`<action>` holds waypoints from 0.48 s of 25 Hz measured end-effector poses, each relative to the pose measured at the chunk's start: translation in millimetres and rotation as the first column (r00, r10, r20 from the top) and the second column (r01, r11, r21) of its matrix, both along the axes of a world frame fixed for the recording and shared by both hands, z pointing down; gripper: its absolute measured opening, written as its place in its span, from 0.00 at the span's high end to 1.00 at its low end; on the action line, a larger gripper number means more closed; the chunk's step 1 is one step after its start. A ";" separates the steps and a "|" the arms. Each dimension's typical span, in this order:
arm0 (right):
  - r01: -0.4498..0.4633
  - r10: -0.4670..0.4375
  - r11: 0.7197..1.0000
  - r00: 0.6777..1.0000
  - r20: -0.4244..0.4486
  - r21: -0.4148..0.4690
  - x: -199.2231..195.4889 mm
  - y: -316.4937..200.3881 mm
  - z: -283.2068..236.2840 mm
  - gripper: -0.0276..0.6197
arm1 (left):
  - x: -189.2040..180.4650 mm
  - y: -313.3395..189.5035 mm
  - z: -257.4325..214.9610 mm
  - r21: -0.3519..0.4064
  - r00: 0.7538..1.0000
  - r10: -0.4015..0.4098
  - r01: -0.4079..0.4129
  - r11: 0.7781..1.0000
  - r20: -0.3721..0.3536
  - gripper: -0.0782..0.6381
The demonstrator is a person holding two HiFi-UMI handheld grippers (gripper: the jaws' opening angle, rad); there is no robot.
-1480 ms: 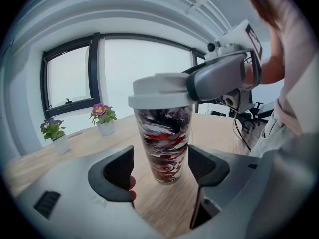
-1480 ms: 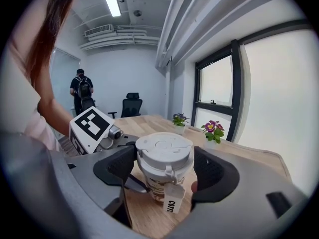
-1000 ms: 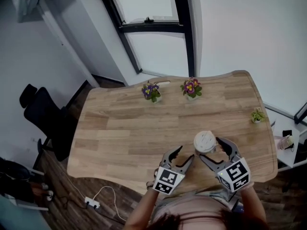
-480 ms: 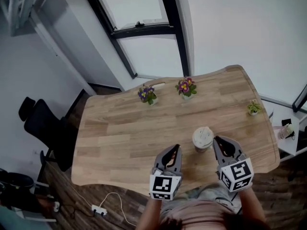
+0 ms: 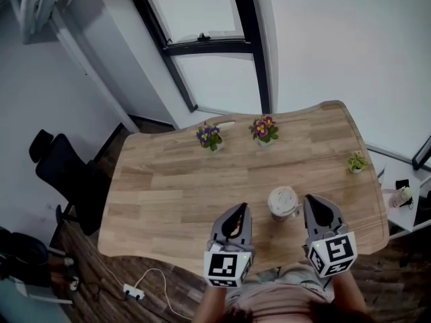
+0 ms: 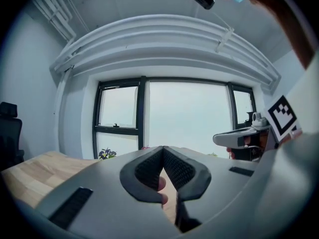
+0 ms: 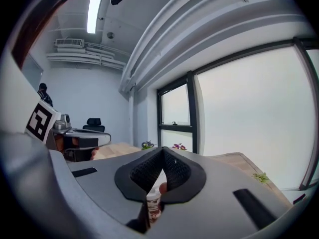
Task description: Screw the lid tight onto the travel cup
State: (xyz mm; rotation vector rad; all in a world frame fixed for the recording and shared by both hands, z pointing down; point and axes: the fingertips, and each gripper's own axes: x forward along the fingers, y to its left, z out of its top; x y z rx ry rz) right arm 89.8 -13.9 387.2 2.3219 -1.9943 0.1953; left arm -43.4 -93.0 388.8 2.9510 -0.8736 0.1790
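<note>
Head view: a white, lidded travel cup [image 5: 283, 202] stands upright on the light wooden table [image 5: 168, 180], between the left gripper [image 5: 239, 212] and the right gripper [image 5: 314, 204], held by neither. Both grippers' jaws have just closed, pads together on nothing. Small flower pots [image 5: 209, 137] sit near the far edge, below a dark-framed window [image 5: 202, 42].

Lying open across the left and middle of the table [image 5: 168, 194], narrowing only around the cup [image 5: 283, 202] in front, purple plant [image 5: 209, 136] and pink plant [image 5: 264, 129] at back, green plant [image 5: 357, 161] at right.
</note>
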 end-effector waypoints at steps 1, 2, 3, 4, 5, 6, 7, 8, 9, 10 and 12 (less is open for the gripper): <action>0.004 -0.004 1.000 1.000 0.000 0.000 0.5 0.0 -2.2 0.96 | 1.2 0.9 -3.1 -0.007 1.000 -0.004 0.004 1.000 -0.008 0.89; 0.009 -0.009 1.000 1.000 -0.001 0.000 1.0 0.4 -4.6 0.96 | 2.5 2.1 -5.3 -0.012 1.000 -0.006 0.005 1.000 -0.013 0.89; 0.016 -0.016 1.000 1.000 -0.005 -0.001 1.5 0.9 -7.0 0.96 | 4.0 3.5 -6.8 -0.015 1.000 -0.007 0.007 1.000 -0.013 0.89; 0.025 -0.025 1.000 1.000 -0.011 -0.002 2.2 1.5 -9.3 0.96 | 5.5 4.8 -7.9 -0.013 1.000 -0.010 0.009 1.000 -0.009 0.89; 0.034 -0.034 0.999 0.999 -0.016 -0.003 3.0 2.1 -11.6 0.96 | 7.1 6.2 -9.1 -0.010 1.000 -0.014 0.014 1.000 -0.003 0.89; 0.042 -0.042 0.999 0.999 -0.019 -0.005 3.8 3.0 -13.9 0.96 | 9.0 7.9 -11.4 -0.008 1.000 -0.019 0.019 1.000 0.001 0.89; 0.050 -0.050 0.999 0.999 -0.020 -0.007 4.6 4.0 -16.4 0.96 | 11.0 9.9 -14.1 -0.009 1.000 -0.025 0.025 1.000 0.004 0.89; 0.058 -0.058 0.998 0.998 -0.021 -0.009 5.2 5.1 -18.8 0.96 | 12.5 12.0 -16.4 -0.011 1.000 -0.031 0.031 0.999 0.007 0.89; 0.067 -0.067 0.998 0.997 -0.023 -0.010 5.7 6.4 -20.9 0.96 | 13.2 13.9 -17.6 -0.013 0.999 -0.038 0.038 0.999 0.010 0.89; 0.076 -0.076 0.997 0.997 -0.027 -0.011 6.0 7.6 -22.8 0.96 | 13.1 15.6 -18.2 -0.017 0.999 -0.046 0.046 0.999 0.013 0.89; 0.093 -0.094 0.996 0.995 -0.036 -0.016 6.5 9.8 -26.1 0.96 | 13.4 18.5 -21.0 -0.023 0.998 -0.058 0.058 0.998 0.010 0.89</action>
